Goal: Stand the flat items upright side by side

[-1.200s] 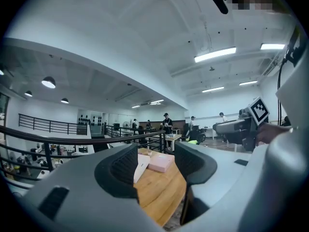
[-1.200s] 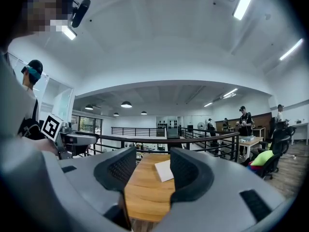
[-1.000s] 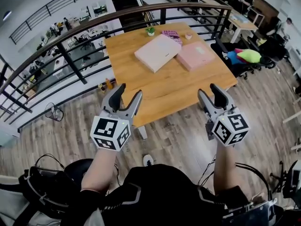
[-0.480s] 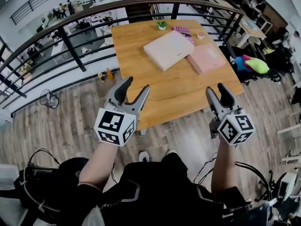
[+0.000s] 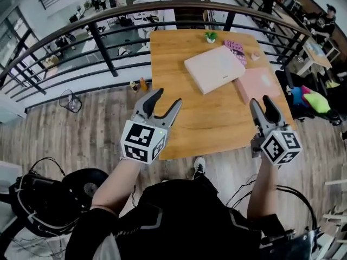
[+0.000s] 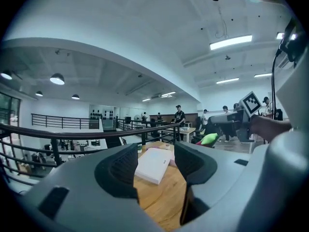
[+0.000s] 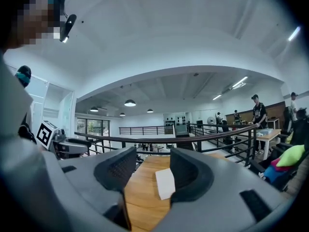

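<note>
Jaws of left gripper (image 5: 167, 97) and right gripper (image 5: 262, 101) stand spread, pinching nothing; we place both at the table's (image 5: 200, 121) near edge. White book (image 5: 215, 68) and pink book (image 5: 259, 83) lie flat on the table's far half.

floor: grey wood planks (image 5: 76, 140) | far: curved black railing (image 5: 108, 10) | worktop (image 5: 173, 80): wooden | ceiling: strip lights (image 6: 231, 41)

The worktop (image 5: 198, 118) is showing matt, grained wood, while the cream flat item (image 5: 214, 69) is looking smooth and matt.
</note>
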A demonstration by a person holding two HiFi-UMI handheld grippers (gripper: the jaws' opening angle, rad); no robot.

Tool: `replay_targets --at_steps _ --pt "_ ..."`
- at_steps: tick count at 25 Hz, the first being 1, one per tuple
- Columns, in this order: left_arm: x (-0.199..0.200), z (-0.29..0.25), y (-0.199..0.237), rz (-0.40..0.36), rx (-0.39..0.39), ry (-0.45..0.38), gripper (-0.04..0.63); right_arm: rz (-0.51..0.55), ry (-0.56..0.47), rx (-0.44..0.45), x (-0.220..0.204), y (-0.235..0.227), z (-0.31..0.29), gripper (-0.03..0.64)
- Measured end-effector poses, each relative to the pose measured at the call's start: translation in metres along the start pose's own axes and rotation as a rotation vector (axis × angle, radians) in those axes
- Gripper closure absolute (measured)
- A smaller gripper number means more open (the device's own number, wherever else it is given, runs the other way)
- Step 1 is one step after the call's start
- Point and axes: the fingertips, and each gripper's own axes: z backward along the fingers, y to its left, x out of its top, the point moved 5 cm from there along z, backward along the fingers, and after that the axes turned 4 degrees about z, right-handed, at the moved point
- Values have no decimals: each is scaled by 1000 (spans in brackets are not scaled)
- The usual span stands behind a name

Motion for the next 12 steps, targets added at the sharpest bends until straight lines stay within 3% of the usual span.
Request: replay_targets --at_steps 12 --pt "5 -113 -24 5 97 49 344 -12 5 103 -4 -127 -79 387"
